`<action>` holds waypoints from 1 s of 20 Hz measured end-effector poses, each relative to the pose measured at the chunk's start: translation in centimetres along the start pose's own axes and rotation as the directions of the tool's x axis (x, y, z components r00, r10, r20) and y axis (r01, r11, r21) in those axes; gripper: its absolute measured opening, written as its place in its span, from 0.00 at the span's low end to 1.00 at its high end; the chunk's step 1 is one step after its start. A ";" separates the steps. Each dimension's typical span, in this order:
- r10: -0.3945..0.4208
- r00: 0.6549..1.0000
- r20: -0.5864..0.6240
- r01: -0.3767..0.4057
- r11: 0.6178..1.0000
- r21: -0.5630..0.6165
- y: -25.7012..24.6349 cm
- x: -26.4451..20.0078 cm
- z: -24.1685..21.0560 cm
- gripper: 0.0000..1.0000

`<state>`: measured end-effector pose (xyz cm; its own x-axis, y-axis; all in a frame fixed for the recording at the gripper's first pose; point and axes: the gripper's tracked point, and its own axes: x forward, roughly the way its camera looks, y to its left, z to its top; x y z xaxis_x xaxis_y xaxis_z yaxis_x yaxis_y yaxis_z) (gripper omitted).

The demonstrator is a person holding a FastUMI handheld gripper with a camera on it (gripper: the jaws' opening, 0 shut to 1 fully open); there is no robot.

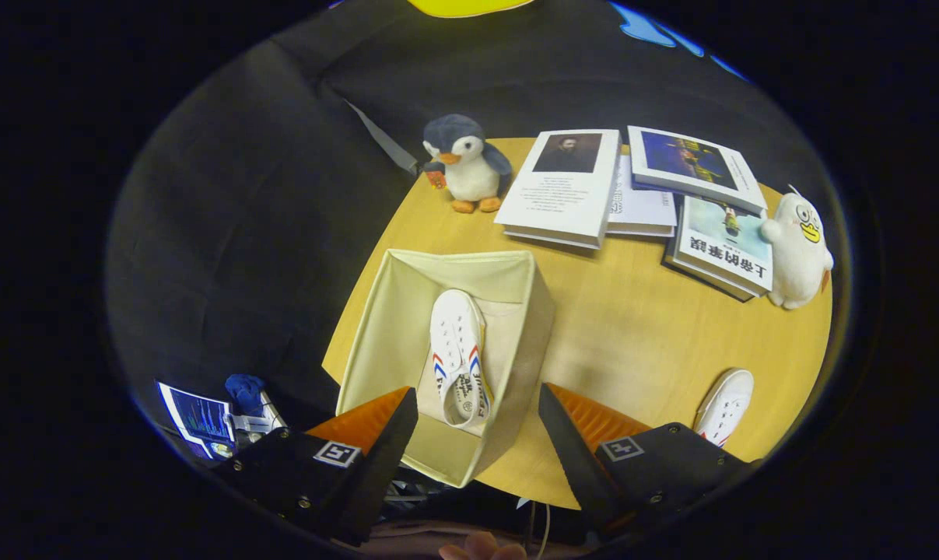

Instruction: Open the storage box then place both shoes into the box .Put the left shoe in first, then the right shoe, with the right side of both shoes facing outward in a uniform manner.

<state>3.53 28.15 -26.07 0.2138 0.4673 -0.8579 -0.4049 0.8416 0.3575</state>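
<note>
An open cream fabric storage box [520,342] stands on the round wooden table [640,327], just ahead of my fingers. One white shoe [457,354] with red and blue stripes lies inside it, toe pointing away from me. The other white shoe [724,406] rests on the table to the right of the box, partly hidden behind my right finger. My gripper [478,404] hovers above the box's near rim, open, with nothing held between its fingers.
A plush penguin [467,162] sits beyond the box at the table's far edge. Several books [566,187] lie stacked at the far right, with a white plush duck [797,250] beside them. A screen [201,418] glows low on the left. A person's fingers [481,548] show below.
</note>
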 end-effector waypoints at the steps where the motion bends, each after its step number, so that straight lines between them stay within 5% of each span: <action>1: -0.007 1.000 0.010 0.006 1.000 0.010 -1.0 -0.8 -0.2 0.96; 11: -0.124 0.991 0.056 0.115 0.983 0.141 -11.6 -6.5 -3.6 0.96; 20: -0.247 0.968 -0.042 0.249 0.931 0.265 -21.9 -7.4 -10.9 0.96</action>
<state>1.09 3.34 -31.61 0.2693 0.2330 -0.9345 -0.0879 0.9722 0.2171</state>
